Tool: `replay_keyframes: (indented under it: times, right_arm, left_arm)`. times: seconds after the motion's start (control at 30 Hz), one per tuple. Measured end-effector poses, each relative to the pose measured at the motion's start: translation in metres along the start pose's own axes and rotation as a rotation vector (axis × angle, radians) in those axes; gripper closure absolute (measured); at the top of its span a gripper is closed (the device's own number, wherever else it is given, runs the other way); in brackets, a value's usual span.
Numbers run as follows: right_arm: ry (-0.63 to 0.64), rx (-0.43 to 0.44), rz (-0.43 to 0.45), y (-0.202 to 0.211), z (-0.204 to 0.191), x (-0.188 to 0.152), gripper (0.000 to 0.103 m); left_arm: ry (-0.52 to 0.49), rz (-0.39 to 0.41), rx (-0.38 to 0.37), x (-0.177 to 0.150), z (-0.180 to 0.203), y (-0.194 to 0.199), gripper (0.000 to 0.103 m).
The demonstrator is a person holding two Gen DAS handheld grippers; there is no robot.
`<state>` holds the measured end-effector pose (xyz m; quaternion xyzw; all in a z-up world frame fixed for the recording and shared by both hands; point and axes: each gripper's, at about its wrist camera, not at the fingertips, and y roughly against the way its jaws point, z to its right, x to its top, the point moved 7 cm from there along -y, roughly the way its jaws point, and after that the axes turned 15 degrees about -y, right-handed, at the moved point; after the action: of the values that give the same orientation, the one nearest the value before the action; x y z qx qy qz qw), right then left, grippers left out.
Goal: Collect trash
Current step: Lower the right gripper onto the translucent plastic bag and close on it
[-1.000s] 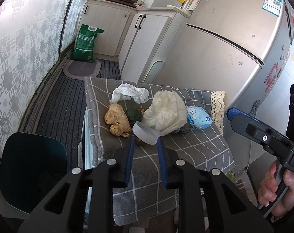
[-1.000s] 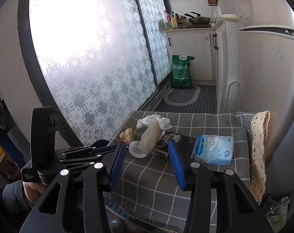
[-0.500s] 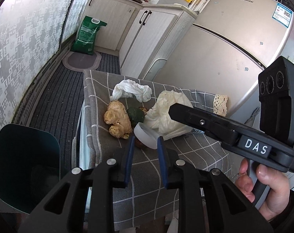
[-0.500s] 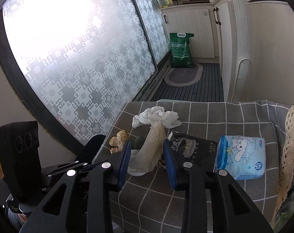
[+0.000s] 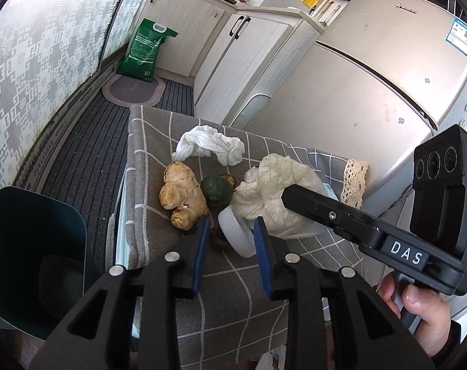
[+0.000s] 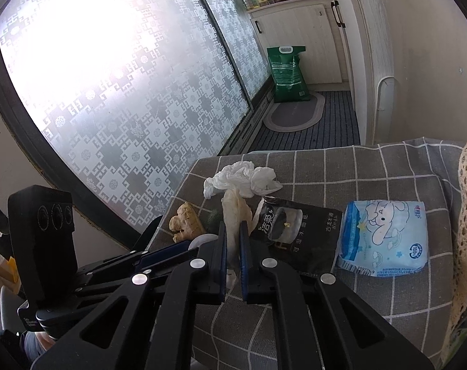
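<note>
While upright, cream bag (image 6: 235, 212) stands (long axis vertical)

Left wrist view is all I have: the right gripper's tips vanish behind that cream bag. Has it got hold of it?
Observer: Yes. The right gripper has just been closing, and its jaws pinch the cream bag by a thin upright fold.
Operator: Anything hidden behind the bag?
Observer: A black packet lies flat on the cloth just beyond it, printed side up.
Operator: And past that?
Observer: A blue tissue pack lies flat beside the packet, clear of the gripper.
</note>
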<state>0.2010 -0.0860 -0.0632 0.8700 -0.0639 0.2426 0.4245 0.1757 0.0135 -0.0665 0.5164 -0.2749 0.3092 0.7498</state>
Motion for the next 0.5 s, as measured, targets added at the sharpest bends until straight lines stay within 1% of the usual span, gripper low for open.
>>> replay_keyframes:
  times: [0.13,0.23,0.33,0.47,0.5]
  right_arm:
    - [-0.023,0.009,-0.003,0.002,0.006,-0.001,0.097]
    - [-0.041,0.031,-0.011,0.003,0.007,-0.005,0.097]
    - [-0.04,0.039,-0.019,0.002,0.006,-0.009,0.097]
    - [-0.045,0.045,-0.023,0.002,0.006,-0.011,0.097]
    - [-0.049,0.049,-0.025,0.002,0.006,-0.011,0.097]
  left_arm:
    - [0.0,0.001,0.01,0.001,0.003,-0.002,0.068]
    - [-0.02,-0.004,0.016,0.0,0.008,0.001,0.066]
    - [-0.037,-0.015,0.014,-0.004,0.014,0.002,0.066]
    - [-0.021,-0.017,-0.002,-0.005,0.011,0.001,0.069]
    - [-0.021,-0.02,0.002,-0.005,0.01,0.0,0.071]
